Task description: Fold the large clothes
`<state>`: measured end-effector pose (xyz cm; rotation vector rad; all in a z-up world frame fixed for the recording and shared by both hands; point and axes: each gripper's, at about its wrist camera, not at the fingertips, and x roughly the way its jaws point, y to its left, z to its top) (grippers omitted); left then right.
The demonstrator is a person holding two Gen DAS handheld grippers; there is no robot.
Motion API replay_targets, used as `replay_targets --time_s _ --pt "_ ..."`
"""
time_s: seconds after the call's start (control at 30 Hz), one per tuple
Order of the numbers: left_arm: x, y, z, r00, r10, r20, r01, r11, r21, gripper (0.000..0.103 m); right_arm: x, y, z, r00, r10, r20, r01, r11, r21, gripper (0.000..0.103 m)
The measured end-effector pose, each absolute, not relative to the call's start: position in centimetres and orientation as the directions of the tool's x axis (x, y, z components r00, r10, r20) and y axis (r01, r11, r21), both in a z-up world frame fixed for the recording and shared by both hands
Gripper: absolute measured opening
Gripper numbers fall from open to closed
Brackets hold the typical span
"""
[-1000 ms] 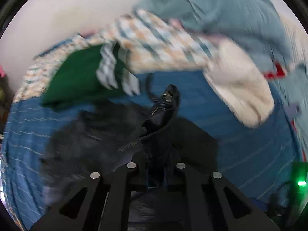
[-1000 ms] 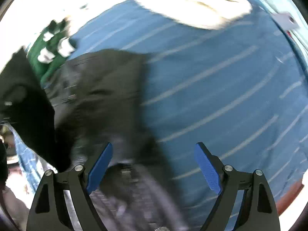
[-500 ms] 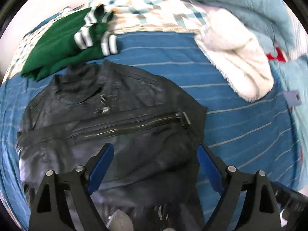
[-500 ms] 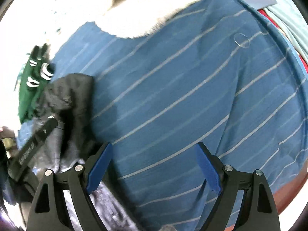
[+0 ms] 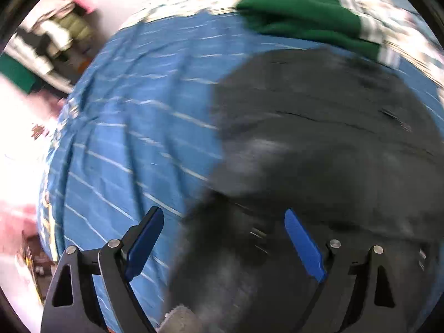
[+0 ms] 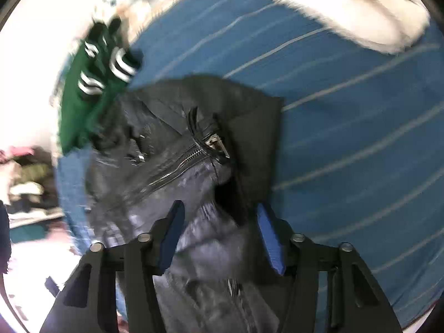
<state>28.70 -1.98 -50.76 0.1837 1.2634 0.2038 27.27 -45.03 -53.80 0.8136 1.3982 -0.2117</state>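
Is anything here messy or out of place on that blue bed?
Yes. The black jacket lies rumpled, not flat, on the blue striped sheet, its zipper kinked. A green garment and a cream fleecy one sit loosely bunched near it.

The black jacket has a smooth, faintly glossy face like leather, with a bright metal zipper and pull. It lies on a matt blue woven cloth bedsheet with thin pale stripes. Near the sheet's far edge, a green knit garment looks soft and matt, and a cream fleece looks fuzzy, though blur makes that uncertain. The gripper fingers carry matt blue pads, apparently plastic, on matt black frames with shiny metal rivets.
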Motion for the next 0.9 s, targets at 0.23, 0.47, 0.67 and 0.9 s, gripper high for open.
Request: replay_targets --time_s 0.23,0.47,0.67,0.9 --pt "31.2 1.1 -50.8 0.297 0.235 -0.925 -0.105 0.971 0.213 0.089 25.8 -42.0 -48.6 0.207 0.07 -0.976 0.612 0.769 0.185 0.006" --pt "34.4 0.8 -54.4 0.252 0.234 -0.939 -0.062 0.972 0.226 0.091 24.6 -41.3 -51.6 0.031 0.067 -0.997 0.647 0.759 0.071 0.008" --pt "33.6 0.8 -51.4 0.282 0.217 -0.934 -0.052 0.976 0.211 0.091 24.7 -43.0 -50.2 0.025 0.068 -0.997 0.697 0.714 0.067 0.019" --pt "33.8 -3.8 -52.0 0.342 0.266 -0.901 0.047 0.953 0.299 0.091 27.6 -39.4 -49.1 0.175 0.228 -0.958 0.518 0.806 0.286 0.02"
